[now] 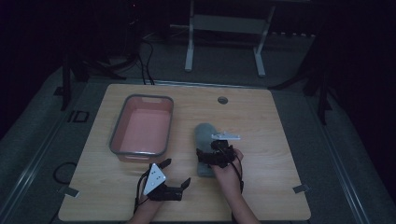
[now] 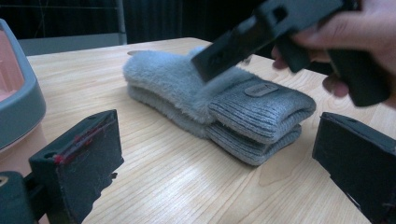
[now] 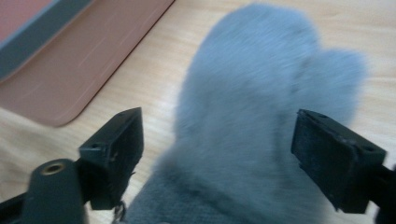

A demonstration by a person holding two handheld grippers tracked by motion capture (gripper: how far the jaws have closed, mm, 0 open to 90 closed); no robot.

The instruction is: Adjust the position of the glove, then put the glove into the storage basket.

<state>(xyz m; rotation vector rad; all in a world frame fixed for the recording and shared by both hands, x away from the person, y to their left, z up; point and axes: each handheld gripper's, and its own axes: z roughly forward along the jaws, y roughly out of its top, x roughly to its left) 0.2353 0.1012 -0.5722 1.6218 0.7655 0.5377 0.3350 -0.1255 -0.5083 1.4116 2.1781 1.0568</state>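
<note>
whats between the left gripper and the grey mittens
Bare wooden table: in the left gripper view nothing lies between the open left gripper and the stacked grey mittens. The high view shows the same gap.

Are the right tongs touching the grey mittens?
Cannot tell. The right gripper view shows the right tongs open astride the grey mittens; the left gripper view has one jaw overlapping the fur, with no plain contact or gap.

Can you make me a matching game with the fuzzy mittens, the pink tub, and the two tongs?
Things:
1. grey mittens
2. pink tub
3. left tongs
4. right tongs

Places or states:
A. open, above the mittens
B. stacked in a pair on the table
C. open near the table's front edge, apart from the mittens
D. sitting empty, left of the mittens

Pairs: 1-B, 2-D, 3-C, 4-A
</note>
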